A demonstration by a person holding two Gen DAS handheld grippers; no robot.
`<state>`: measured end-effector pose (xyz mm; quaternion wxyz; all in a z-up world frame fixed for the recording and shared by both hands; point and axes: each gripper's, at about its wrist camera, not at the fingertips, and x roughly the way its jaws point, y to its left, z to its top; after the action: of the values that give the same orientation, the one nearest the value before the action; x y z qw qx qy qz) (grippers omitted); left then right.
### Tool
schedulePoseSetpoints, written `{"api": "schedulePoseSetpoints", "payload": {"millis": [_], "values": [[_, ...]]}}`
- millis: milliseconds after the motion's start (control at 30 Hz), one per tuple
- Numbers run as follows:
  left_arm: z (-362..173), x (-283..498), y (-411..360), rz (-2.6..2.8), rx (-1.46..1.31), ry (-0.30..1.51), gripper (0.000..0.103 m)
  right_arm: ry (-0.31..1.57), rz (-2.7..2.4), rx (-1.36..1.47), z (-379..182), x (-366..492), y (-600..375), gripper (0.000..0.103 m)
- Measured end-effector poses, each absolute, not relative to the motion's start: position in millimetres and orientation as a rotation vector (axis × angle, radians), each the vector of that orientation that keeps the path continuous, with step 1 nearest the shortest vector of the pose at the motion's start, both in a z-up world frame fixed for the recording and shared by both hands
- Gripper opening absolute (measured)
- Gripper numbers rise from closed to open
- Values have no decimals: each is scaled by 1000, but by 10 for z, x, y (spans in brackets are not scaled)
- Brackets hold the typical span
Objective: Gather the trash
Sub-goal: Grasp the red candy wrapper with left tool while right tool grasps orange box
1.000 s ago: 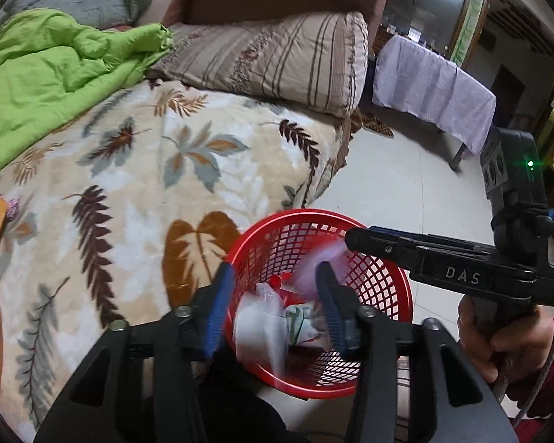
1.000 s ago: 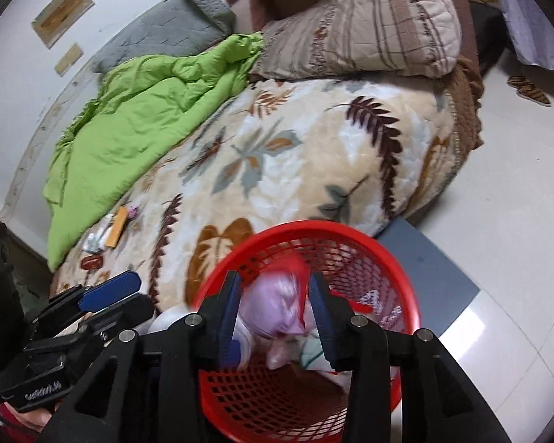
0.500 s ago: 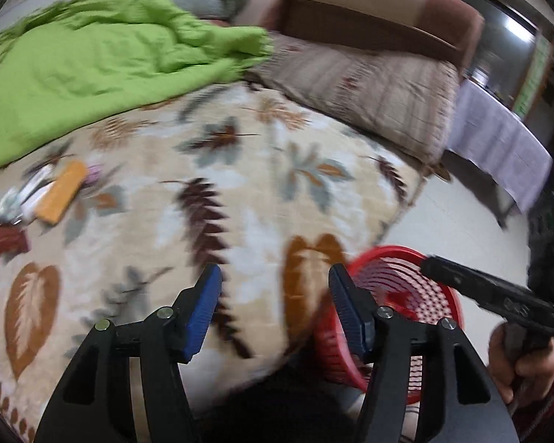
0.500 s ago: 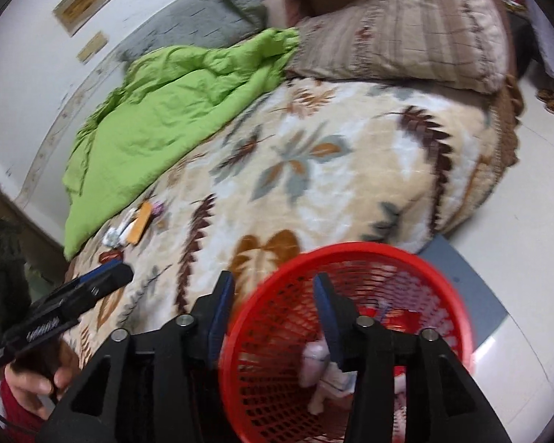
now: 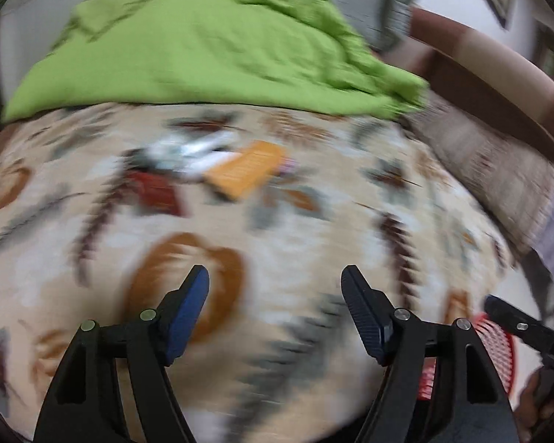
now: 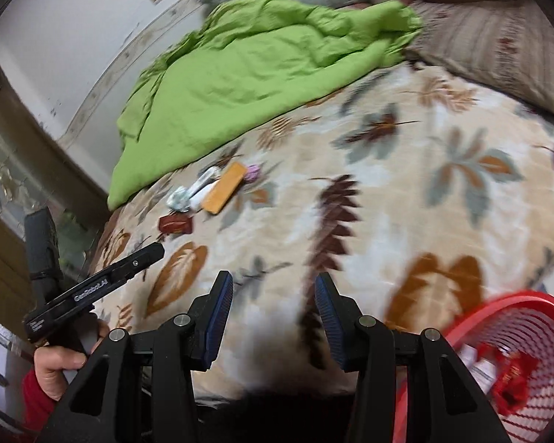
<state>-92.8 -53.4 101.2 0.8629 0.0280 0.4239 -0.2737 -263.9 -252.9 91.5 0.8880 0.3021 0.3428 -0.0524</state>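
A small heap of trash lies on the leaf-patterned blanket (image 6: 387,199): an orange packet (image 6: 223,188) (image 5: 245,173), white wrappers (image 6: 197,188) (image 5: 192,153), a red packet (image 6: 175,224) (image 5: 155,192) and a small pink piece (image 6: 253,173). My left gripper (image 5: 275,288) is open and empty, above the blanket short of the heap. My right gripper (image 6: 273,295) is open and empty over the blanket. The red mesh basket (image 6: 517,317) (image 5: 496,347), with trash inside, stands at the bed's edge, lower right of both grippers.
A green quilt (image 6: 247,66) covers the far side of the bed behind the trash. Striped pillows (image 6: 498,40) and a brown headboard (image 5: 498,74) lie to the right. A white wall and a wooden door frame stand at the left in the right wrist view.
Both grippers dropped their trash into the red basket and opened. They then swung left, away from the basket, toward the heap on the blanket.
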Motion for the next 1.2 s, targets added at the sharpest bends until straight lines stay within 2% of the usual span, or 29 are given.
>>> {"api": "schedulePoseSetpoints", "payload": {"millis": [233,567,633,700,733,767,1000,1200], "values": [[953,-155,50,-375,43,864,73,757,-45,654,842,-1980,-2325,50],[501,626,-87,-413,-196,1026,73,824,-48,660,626,-1476,-2250,50],[393,678,-116,-400,-215,1042,65,833,-49,681,569,-1389,-2277,50],[291,732,-180,-414,-225,1068,41,831,-39,705,541,-1281,-2301,50],[268,740,-193,-431,-241,1069,39,824,-31,716,542,-1227,-2301,50],[257,741,-203,-446,-252,1067,32,812,-18,730,545,-1153,-2305,50],[305,636,-150,-481,-204,1018,28,766,25,830,444,-433,-2340,50],[406,601,60,-433,-159,957,28,809,-27,952,57,85,-2407,50]]}}
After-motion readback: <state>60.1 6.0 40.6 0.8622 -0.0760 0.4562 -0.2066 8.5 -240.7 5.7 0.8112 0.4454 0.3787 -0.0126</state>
